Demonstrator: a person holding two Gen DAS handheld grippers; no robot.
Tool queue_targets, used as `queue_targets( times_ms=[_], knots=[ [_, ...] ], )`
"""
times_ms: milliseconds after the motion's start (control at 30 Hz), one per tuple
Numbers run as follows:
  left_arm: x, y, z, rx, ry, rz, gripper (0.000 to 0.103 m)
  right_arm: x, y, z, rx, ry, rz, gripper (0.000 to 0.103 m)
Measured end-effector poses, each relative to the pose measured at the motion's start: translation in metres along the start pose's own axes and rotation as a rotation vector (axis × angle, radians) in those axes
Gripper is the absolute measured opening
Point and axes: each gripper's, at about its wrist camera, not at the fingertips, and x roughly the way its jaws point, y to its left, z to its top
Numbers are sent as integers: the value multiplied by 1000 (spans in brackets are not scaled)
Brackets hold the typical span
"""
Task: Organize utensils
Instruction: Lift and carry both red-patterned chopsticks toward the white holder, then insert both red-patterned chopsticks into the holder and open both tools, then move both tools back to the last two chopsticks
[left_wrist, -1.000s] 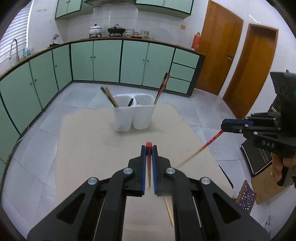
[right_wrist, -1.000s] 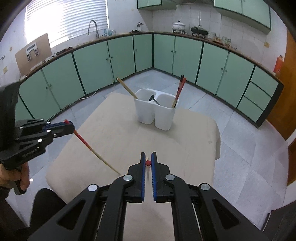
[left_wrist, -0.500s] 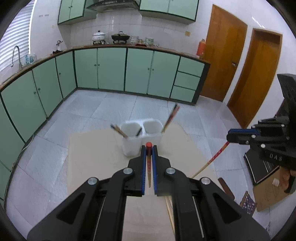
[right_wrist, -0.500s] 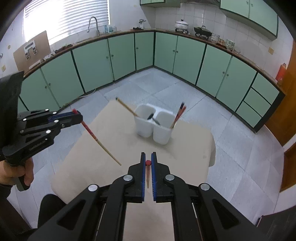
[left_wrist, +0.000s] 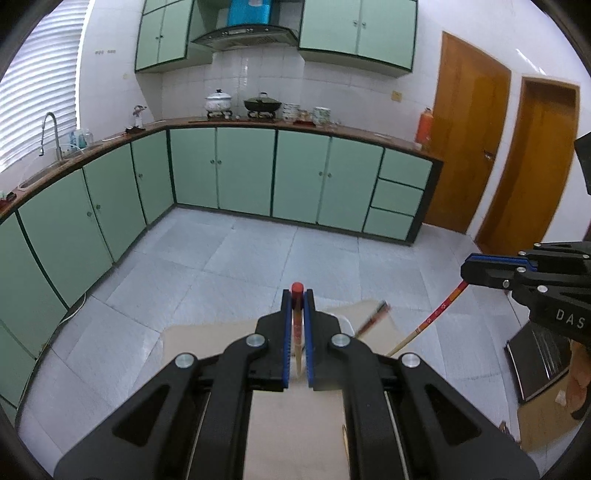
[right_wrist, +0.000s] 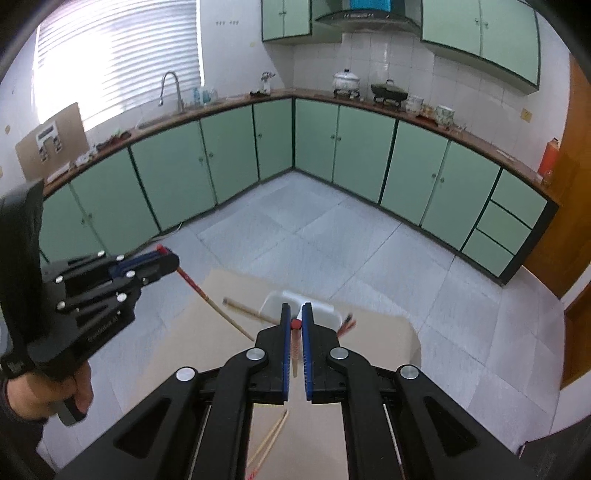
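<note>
My left gripper (left_wrist: 297, 295) is shut on a red-topped chopstick (left_wrist: 296, 325) that hangs down between its fingers; it also shows at the left of the right wrist view (right_wrist: 164, 258). My right gripper (right_wrist: 294, 314) is shut on a second red-topped chopstick (right_wrist: 294, 343); it shows at the right of the left wrist view (left_wrist: 467, 271). Both are held high above the beige table (right_wrist: 229, 347). The white two-cup utensil holder (right_wrist: 317, 308) is mostly hidden behind the right gripper. It holds wooden chopsticks (right_wrist: 243, 307) and red chopsticks (right_wrist: 346, 322).
Loose wooden chopsticks (right_wrist: 271, 437) lie on the table near me. Green kitchen cabinets (left_wrist: 240, 173) line the far walls, with pots on the counter. Two wooden doors (left_wrist: 469, 136) stand at the right. Grey tiled floor surrounds the table.
Both grippers have risen and tilted up, each still holding its chopstick. The holder and table have dropped low in both views.
</note>
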Motion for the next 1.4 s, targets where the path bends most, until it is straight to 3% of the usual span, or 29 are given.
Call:
queue_targets(
  times_ms=[133, 300, 600, 800, 933, 1133, 1167, 1200, 1233, 1267, 1400],
  knots=[
    [17, 4, 18, -12, -20, 12, 5, 17, -5, 24, 8, -21, -25, 6],
    [55, 4, 18, 3, -7, 29, 5, 54, -17, 34, 27, -15, -46, 6],
    [123, 22, -9, -14, 86, 34, 5, 140, -45, -2, 76, 98, -30, 6],
    [146, 25, -25, -18, 145, 55, 7, 169, -52, -20, 89, 160, -42, 8],
    [142, 21, -23, 1, 142, 70, 34, 159, -52, -19, 80, 140, -42, 13],
    [112, 19, -15, 16, 111, 56, 39, 122, -49, -17, 63, 74, -38, 16],
    [106, 18, -14, 14, 105, 51, 42, 110, -47, -20, 49, 50, -37, 18],
    [96, 17, -16, 15, 93, 51, 52, 100, -44, -24, 42, 29, -31, 18],
    [80, 17, -21, 24, 67, 55, 64, 88, -41, -33, 33, 4, -25, 20],
    [71, 15, -24, 32, 51, 56, 67, 78, -38, -43, 23, -17, -25, 21],
    [27, 16, -72, 65, 6, 47, 72, 40, -24, -128, 19, -120, 0, 23]
  ],
)
